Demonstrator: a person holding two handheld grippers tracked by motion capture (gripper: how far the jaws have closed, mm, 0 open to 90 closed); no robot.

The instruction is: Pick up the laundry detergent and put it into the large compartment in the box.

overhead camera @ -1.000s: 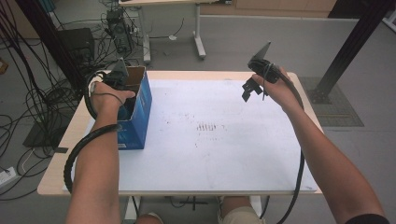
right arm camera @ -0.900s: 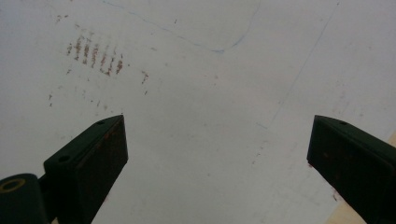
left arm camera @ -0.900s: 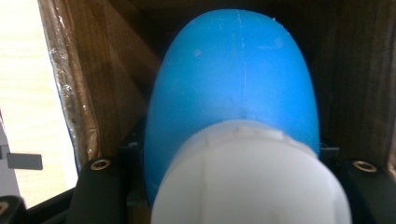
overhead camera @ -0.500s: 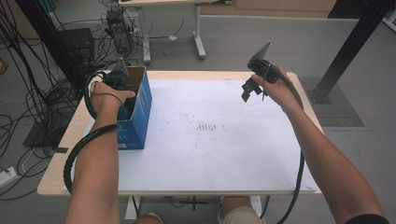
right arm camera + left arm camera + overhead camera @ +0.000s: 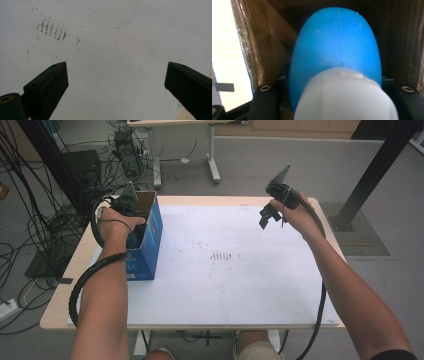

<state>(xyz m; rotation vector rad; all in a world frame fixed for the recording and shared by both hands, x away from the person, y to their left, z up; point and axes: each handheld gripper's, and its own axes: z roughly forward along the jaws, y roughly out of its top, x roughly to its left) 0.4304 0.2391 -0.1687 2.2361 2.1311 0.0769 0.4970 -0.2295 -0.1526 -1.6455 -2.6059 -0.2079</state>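
Table: a light wooden table (image 5: 300,201) covered by a white sheet (image 5: 240,285), which serves as the landmark here.
Box: an open blue cardboard box (image 5: 148,240) stands on the sheet's left edge, brown inside.
Left gripper: the left gripper (image 5: 128,202) is pushed down into the open top of the box, with the person's left hand (image 5: 115,222) on it.
Left jaws: in the left gripper view, a blue bottle (image 5: 337,47) with a white cap (image 5: 345,96) sits between the two black jaws, the box's brown walls close around it; the jaws appear closed on it, though the contact points are hidden behind the cap.
Bottle place: inside the box, at the sheet's left edge.
Right gripper: the right gripper (image 5: 266,216) is held in the air over the sheet's far right part, in the right hand (image 5: 297,215).
Right jaws: spread wide apart, holding nothing; the right gripper view looks down between them at bare sheet.
Marks: a patch of small brown marks (image 5: 222,256) lies near the sheet's middle.
Cables: a black cable (image 5: 87,280) runs along the left forearm; another hangs off the sheet's right side.
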